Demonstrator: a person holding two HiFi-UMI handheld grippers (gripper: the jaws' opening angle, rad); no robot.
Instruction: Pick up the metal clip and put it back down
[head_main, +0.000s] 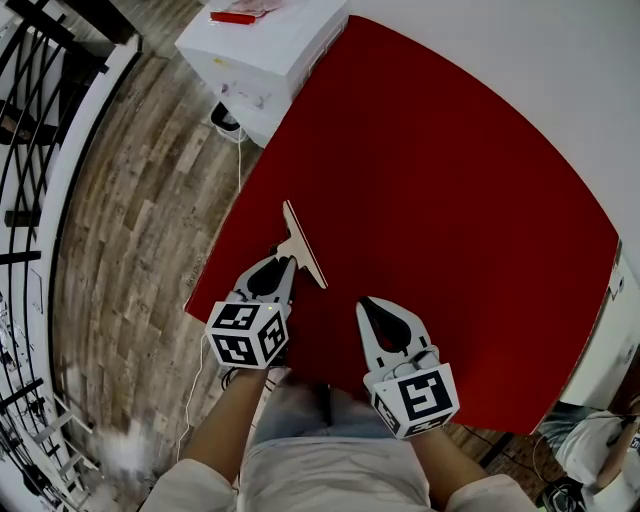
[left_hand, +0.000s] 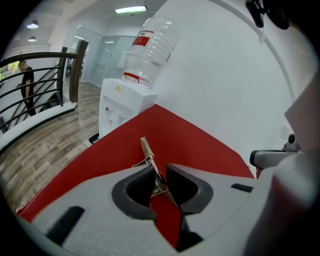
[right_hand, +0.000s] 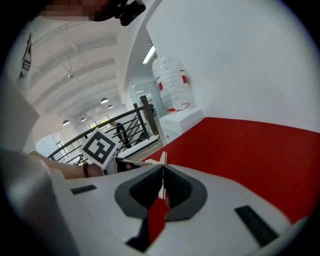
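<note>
**Clip being let go on the red table**

The put-down is judged to be the step in hand. The left gripper is seen with its jaws parted, and the metal clip stands in the gap between the pads. No firm pinch on it can be made out. The clip is placed near the left edge of the red tabletop, just ahead of the person. It appears to rest on the surface, though contact underneath cannot be confirmed.

The right gripper is held beside the left one. Its jaws are closed together and nothing is caught between them.

The next move is judged to be a straight withdrawal of the left gripper toward the person. The jaws should be kept apart so that the wire end is not snagged and the clip is not dragged or tipped.

The clip's long axis is laid away from the person and slightly leftward. Its flat lever is pointed to the far side and tilted upward, and its wire end is turned toward the left gripper.
</note>
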